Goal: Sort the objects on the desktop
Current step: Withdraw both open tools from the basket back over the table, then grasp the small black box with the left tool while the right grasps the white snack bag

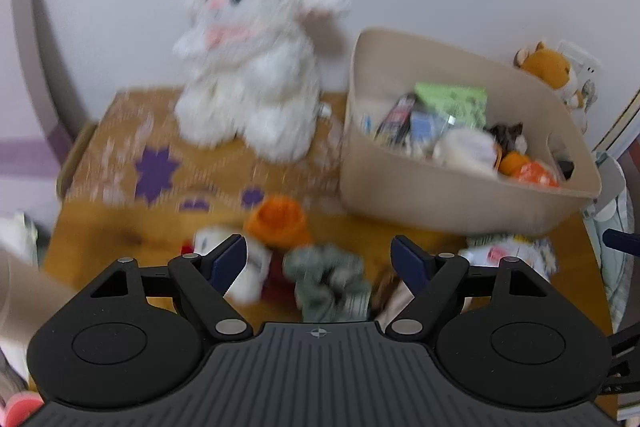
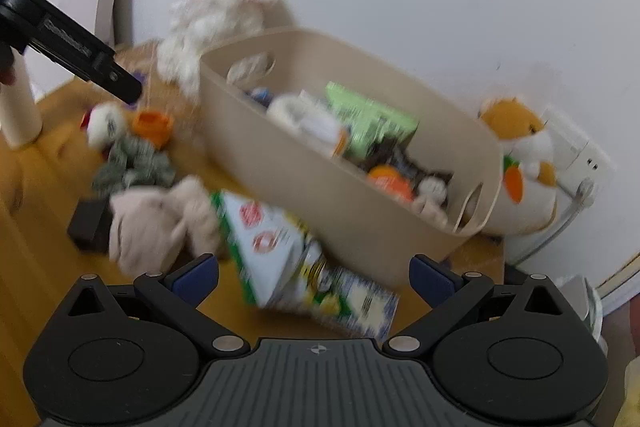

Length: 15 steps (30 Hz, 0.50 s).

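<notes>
Left gripper [image 1: 318, 259]: we hold it wide open with nothing between its blue pads, low over the near part of the table [image 1: 100, 239].
Right gripper [image 2: 314, 277]: also spread wide and holding nothing; the printed packet [image 2: 280, 247] lies between its pads, no contact visible.
Step in hand: we judge this the reach for the next loose item, several pieces being in the bin already.
Next move: for the right, lower and close across the packet's narrow width, then carry it over the bin's rim.
Packet's lie: flat, its long axis slanting from the near right toward the far left, just beside the bin's near wall.
Grey-green cloth [image 1: 328, 275]: crumpled near the table's front edge, between the left pads; no clear axis.
Orange cup [image 1: 278, 223]: just beyond the cloth, mouth up as far as the blur allows.
Beige bin [image 1: 440, 203]: at the table's far right, part filled.
White plush rabbit [image 1: 252, 55]: upright at the back edge, against the wall.
</notes>
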Tool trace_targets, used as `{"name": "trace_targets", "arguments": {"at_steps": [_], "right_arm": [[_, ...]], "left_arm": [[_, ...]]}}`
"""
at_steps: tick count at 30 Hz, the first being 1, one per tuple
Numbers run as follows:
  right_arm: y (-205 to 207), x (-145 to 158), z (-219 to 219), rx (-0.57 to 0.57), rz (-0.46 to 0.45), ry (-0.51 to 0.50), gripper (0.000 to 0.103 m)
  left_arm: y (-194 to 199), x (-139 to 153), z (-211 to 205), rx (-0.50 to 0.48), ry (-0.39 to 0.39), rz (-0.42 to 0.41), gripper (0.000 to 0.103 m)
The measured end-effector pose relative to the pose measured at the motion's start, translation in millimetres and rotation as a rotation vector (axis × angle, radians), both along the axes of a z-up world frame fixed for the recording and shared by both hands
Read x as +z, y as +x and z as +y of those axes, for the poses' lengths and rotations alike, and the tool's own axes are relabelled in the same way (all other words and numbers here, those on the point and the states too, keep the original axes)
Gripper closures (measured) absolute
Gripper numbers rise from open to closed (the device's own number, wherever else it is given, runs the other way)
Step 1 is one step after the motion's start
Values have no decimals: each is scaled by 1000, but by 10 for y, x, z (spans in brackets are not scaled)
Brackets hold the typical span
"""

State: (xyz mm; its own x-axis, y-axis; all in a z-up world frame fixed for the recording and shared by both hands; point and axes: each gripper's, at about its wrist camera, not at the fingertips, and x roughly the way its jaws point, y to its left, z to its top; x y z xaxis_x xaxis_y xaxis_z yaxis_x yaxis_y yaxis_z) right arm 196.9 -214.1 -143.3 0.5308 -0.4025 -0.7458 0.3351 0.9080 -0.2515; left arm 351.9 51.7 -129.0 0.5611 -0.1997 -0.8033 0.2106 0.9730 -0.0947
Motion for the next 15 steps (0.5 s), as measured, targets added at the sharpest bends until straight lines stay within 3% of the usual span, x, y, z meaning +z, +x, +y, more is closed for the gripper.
{"name": "trace_targets", "arguments": {"at_steps": [15], "right_arm": [[80, -316, 42, -4, 101, -62, 0]], "left_arm": [[-385, -650, -78, 28, 43, 216, 22]]}}
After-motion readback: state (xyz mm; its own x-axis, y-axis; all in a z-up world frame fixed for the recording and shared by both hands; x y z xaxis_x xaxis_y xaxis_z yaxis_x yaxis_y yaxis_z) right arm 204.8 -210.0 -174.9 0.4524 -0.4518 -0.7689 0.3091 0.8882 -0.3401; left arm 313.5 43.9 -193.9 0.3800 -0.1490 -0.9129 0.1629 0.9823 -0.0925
